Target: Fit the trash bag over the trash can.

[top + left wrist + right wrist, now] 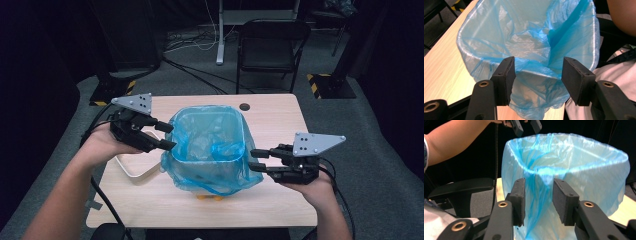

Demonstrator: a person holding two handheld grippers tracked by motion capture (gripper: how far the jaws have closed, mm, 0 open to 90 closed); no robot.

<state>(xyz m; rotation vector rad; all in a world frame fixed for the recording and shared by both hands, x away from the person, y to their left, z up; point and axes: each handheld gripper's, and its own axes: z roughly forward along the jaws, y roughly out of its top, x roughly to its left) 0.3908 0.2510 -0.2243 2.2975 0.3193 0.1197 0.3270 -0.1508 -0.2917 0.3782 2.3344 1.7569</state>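
The worktop was of light wood with a round cable hole near its far edge. It stood on grey carpet. Behind it were a black folding chair and a white post with loose cables at its foot. Yellow-and-black striped stand bases flanked the area. The surroundings were dark.

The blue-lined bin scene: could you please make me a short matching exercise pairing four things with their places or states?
Things:
1. blue bag
2. left gripper
3. right gripper
4. folding chair

Descriptions:
A. on the floor beyond the table
B. draped over the bin's rim
C. open, at the bin's right side
D. open, at the bin's left side

Pairs: 1-B, 2-D, 3-C, 4-A
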